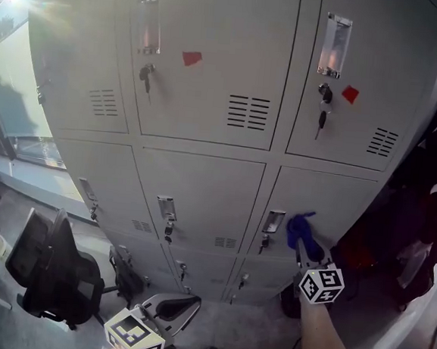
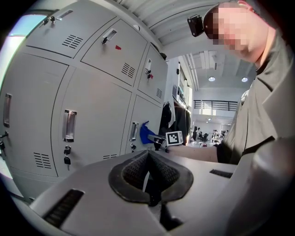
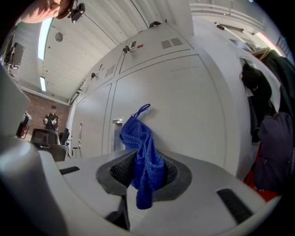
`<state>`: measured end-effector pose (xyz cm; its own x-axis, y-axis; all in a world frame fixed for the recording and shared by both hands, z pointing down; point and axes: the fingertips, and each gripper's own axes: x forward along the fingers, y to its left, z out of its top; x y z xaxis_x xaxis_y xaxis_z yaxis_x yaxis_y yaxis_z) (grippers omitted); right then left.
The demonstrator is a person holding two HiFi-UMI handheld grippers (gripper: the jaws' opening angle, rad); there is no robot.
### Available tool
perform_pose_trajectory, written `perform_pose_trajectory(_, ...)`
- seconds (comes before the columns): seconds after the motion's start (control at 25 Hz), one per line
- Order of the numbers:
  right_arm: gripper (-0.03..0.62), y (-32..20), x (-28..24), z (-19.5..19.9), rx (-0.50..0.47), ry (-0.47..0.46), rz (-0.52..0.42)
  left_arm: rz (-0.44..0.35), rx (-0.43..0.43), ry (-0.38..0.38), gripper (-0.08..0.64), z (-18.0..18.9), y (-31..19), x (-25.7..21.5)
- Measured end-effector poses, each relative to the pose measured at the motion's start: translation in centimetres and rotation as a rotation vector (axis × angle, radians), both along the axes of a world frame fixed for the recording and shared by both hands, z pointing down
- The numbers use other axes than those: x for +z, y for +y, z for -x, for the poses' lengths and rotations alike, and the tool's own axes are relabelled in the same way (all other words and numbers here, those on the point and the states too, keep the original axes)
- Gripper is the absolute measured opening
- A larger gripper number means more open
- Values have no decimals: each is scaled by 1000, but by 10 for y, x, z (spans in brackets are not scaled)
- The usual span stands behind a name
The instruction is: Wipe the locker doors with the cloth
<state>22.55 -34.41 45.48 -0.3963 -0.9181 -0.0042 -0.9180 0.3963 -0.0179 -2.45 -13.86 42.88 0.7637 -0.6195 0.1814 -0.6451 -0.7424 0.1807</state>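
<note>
Black office chair (image 1: 58, 274) left; dark coats (image 1: 429, 184) right.

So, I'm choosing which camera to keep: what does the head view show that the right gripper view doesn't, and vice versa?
Only the head view: the window left of the grey locker doors. Only the right gripper view: a close look at the right hand-held gripper shut on the blue cloth, and a person standing far off. Both: the cloth near those doors, with dark clothes hanging to their right.
</note>
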Motion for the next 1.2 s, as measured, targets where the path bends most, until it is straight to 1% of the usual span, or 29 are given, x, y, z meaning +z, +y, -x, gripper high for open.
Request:
perform_pose_trajectory(0.12, 78, 0, 0, -41, 65, -5, 5, 3, 14, -3, 8, -8, 2, 3)
perform_pose_trajectory(0.36, 78, 3, 10, -117, 207, -45, 33, 1, 45, -18, 8, -27, 6, 4)
perform_pose_trajectory(0.44, 78, 4, 15, -133, 239, -58, 39, -1, 56, -24, 8, -33, 8, 4)
perform_pose_trajectory(0.56, 78, 4, 19, -140, 261, -78, 44, -3, 65, -32, 8, -39, 10, 4)
perform_pose_trajectory(0.68, 78, 11, 21, -130, 250, -135, 34, -3, 67, -36, 8, -40, 13, 4)
perform_pose_trajectory(0.76, 78, 17, 19, -113, 213, -195, 17, -5, 63, -35, 6, -39, 14, 4)
perform_pose_trajectory(0.84, 78, 21, 19, -86, 154, -213, 9, -3, 57, -35, 8, -37, 15, 3)
perform_pose_trajectory(0.92, 78, 22, 20, -52, 82, -193, 12, 3, 50, -37, 8, -33, 15, 3)
perform_pose_trajectory(1.04, 78, 20, 22, -1, -20, -125, 12, 5, 41, -41, 8, -28, 16, 3)
perform_pose_trajectory(1.12, 78, 17, 24, 24, -66, -84, 13, 4, 34, -44, 8, -25, 16, 4)
perform_pose_trajectory(1.2, 78, 12, 30, 40, -87, -55, 23, 6, 25, -45, 8, -21, 17, 3)
